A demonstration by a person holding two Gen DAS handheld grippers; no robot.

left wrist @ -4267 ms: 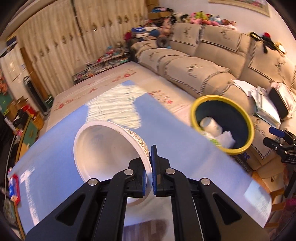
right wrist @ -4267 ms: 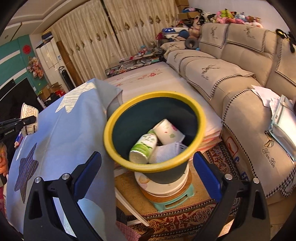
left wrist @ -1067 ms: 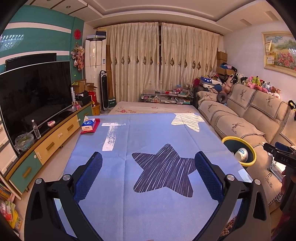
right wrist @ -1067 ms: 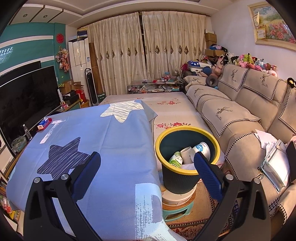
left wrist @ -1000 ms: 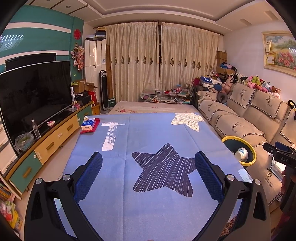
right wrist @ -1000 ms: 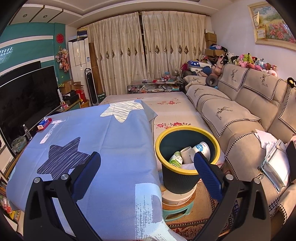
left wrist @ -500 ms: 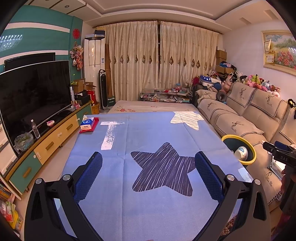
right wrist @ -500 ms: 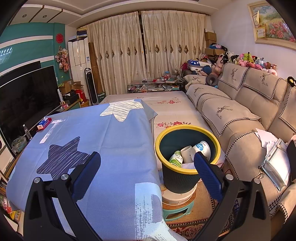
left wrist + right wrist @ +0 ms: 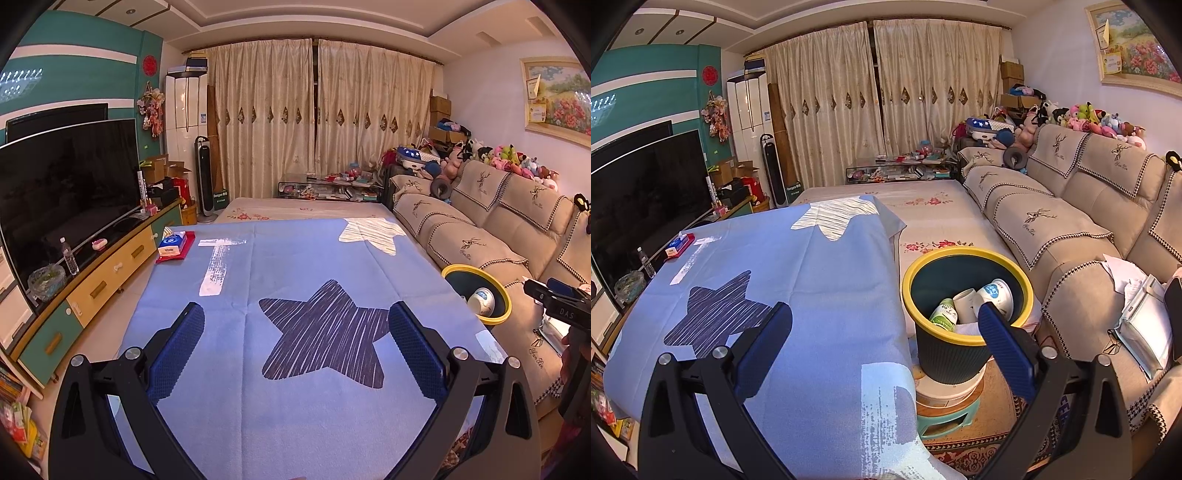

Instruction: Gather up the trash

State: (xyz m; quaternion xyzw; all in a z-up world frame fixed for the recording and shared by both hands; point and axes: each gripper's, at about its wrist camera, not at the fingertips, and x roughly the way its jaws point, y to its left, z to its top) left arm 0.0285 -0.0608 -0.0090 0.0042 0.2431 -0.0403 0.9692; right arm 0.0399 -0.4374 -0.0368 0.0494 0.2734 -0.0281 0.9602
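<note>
A dark bin with a yellow rim [image 9: 967, 258] stands on stacked stools right of the table. Inside lie a white bowl [image 9: 997, 295], a white cup [image 9: 964, 306] and a green-and-white bottle [image 9: 943, 314]. The bin also shows in the left wrist view [image 9: 476, 273] with the bowl [image 9: 480, 301] in it. My left gripper [image 9: 295, 350] is open and empty above the blue tablecloth [image 9: 295, 258]. My right gripper [image 9: 884, 345] is open and empty, over the table's right edge beside the bin; it shows in the left view [image 9: 554, 299].
A tissue pack on a red tray [image 9: 173, 243] lies at the table's far left corner. A beige sofa [image 9: 1071, 206] runs along the right, with papers [image 9: 1141, 317] on it. A TV [image 9: 62, 188] on a low cabinet stands to the left.
Since 4.3 s ago my left gripper let go of the white bowl, which now lies in the bin, and both grippers pulled back. Over the last second, almost nothing moved.
</note>
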